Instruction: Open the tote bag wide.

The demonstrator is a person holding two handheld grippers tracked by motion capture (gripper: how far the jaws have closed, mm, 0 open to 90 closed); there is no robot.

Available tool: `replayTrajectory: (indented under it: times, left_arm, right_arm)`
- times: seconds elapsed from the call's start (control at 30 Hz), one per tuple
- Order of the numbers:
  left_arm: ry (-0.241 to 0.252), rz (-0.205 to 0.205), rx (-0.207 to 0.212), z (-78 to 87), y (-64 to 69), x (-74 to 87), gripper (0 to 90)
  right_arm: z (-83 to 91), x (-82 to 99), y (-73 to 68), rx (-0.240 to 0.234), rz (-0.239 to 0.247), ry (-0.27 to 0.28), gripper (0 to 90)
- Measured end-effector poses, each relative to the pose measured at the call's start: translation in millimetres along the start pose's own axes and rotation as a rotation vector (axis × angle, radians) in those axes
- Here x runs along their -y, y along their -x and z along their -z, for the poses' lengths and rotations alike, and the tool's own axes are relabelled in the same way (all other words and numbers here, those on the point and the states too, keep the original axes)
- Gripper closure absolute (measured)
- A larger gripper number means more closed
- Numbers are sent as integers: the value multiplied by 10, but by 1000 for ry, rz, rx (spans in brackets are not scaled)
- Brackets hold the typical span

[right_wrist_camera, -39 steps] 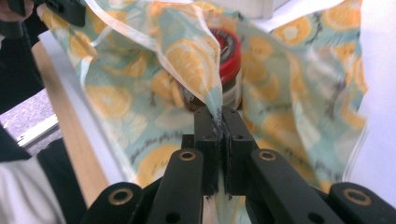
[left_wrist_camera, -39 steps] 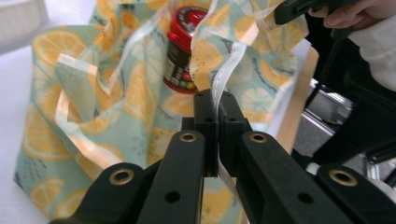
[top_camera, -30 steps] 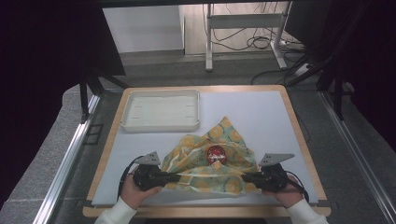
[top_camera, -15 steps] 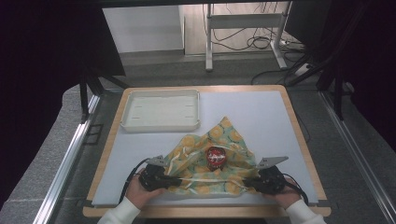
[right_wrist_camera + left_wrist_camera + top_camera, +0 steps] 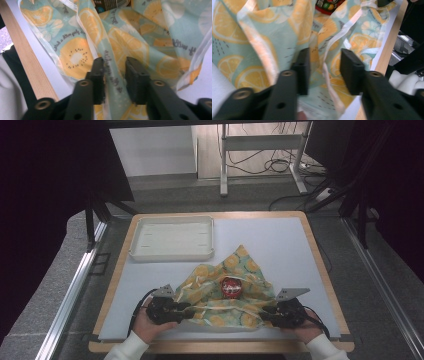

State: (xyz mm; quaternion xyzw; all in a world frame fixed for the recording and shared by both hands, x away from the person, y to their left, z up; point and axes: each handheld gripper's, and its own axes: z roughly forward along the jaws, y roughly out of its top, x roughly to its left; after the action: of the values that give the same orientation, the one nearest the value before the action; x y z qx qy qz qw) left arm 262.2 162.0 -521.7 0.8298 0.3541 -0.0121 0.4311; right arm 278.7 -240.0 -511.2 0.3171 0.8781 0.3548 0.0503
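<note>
A cloth (image 5: 225, 287) printed with orange slices lies crumpled on the near half of the worktop (image 5: 280, 240), and a small round red-lidded tin (image 5: 231, 287) sits on its middle. The person's two hands come in from the near edge, one at each lower end of the cloth.

The left hand-held gripper (image 5: 186, 309) lies low at the cloth's near left corner, pointing inward along the worktop. In the left gripper view its jaws have just been opening and now stand apart, with a fold of the cloth (image 5: 287, 32) and its pale hem running up between them; the left pad (image 5: 303, 70) touches the fabric, the right one stands clear of it, so nothing is pinched.

The right hand-held gripper (image 5: 266, 312) lies at the near right corner, pointing back towards the left one. Its jaws have also just been opening; in the right gripper view a strip of cloth (image 5: 130, 42) with printed lettering passes through the narrow gap between them, and the pads (image 5: 98, 77) sit close on either side without squeezing it.

The tin rests between the two grippers and a little beyond them. A shallow white tray (image 5: 172, 254) stands farther back on the left, well apart from the cloth.
</note>
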Motion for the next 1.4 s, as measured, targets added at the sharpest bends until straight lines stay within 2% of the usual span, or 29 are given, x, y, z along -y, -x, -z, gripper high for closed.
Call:
replayTrajectory:
  times: [0.13, 0.23, 0.4, 0.6, 0.7, 0.73, 0.8, 0.87, 1.0, 1.1, 1.27, 1.4]
  left_arm:
    - [40, -20, 10, 56, 75, -38, 353]
    - [89, -37, 10, 134, 140, -62, 259]
    - [157, -58, 26, 296, 216, -89, 187]
    - [233, -51, -1, 449, 225, -142, 186]
    - [242, -44, -27, 459, 218, -182, 228]
    - [242, -40, -49, 453, 221, -204, 250]
    - [244, -36, -69, 438, 229, -243, 326]
    - [238, -32, -88, 408, 241, -308, 439]
    - [208, -33, -66, 297, 254, -427, 750]
    - [177, -37, -75, 171, 276, -537, 878]
    - [119, -40, -64, -104, 282, -723, 900]
    - [65, -50, -88, -275, 231, -777, 900]
  right_arm:
    - [34, -16, -43, 18, 21, 36, 521]
    - [74, -18, -61, 42, 22, 67, 458]
    - [183, -28, -57, 72, -7, 128, 405]
    - [308, -29, -12, 87, -35, 188, 391]
    - [388, -87, -18, 103, -37, 228, 383]
    - [417, -118, -28, 106, -37, 242, 383]
    - [473, -190, -56, 112, -25, 275, 413]
    - [507, -275, -101, 114, -10, 296, 477]
    - [434, -447, -189, 99, 8, 258, 693]
    - [287, -567, -245, 74, 40, 210, 792]
    - [28, -700, -319, 41, 96, 139, 861]
    - [-57, -681, -303, 43, 80, 109, 888]
